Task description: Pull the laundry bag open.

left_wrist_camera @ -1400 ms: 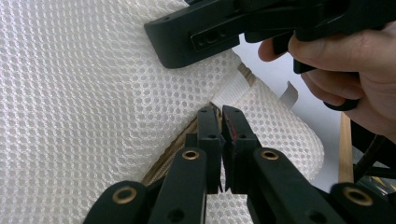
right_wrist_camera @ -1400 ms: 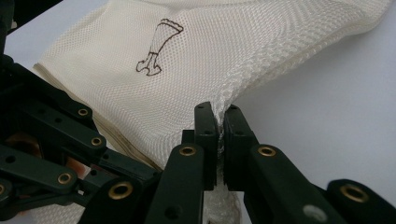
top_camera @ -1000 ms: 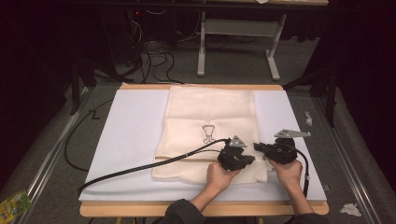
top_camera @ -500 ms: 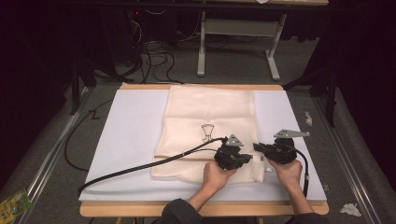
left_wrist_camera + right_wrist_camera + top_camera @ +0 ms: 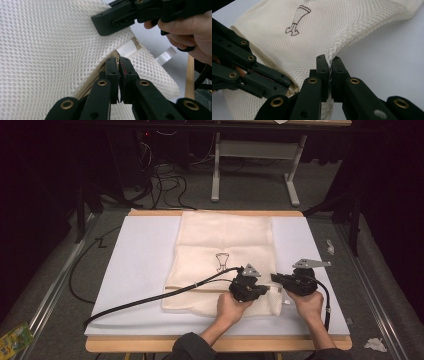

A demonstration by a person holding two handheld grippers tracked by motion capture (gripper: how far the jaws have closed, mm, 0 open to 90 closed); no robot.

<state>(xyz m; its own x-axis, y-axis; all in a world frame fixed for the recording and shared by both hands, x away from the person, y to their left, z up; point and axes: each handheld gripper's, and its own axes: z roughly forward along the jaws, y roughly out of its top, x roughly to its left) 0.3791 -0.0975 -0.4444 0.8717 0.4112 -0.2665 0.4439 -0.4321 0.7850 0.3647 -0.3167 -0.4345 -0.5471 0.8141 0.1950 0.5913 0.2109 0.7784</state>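
Observation:
A cream mesh bag [image 5: 225, 250] with a small dark drawing [image 5: 221, 261] lies flat on the white mat [image 5: 140, 255]. Both grippers meet at its near right corner. My left gripper [image 5: 118, 60] is shut on the tan zipper [image 5: 92, 78] at the bag's edge, just before a white tab [image 5: 126, 47]. In the high view the left gripper [image 5: 265, 290] points right. My right gripper [image 5: 328, 60] is shut on a fold of the mesh [image 5: 342, 37] at the bag's edge, lifting it slightly. From above, the right gripper [image 5: 275, 278] points left, close to the left one.
The left gripper's black cable [image 5: 150, 297] trails across the mat to the front left. The wooden table edge [image 5: 215, 345] runs along the near side. Behind the table stand metal legs [image 5: 216, 175] and floor cables [image 5: 165, 180]. Crumpled paper [image 5: 375, 344] lies on the floor at right.

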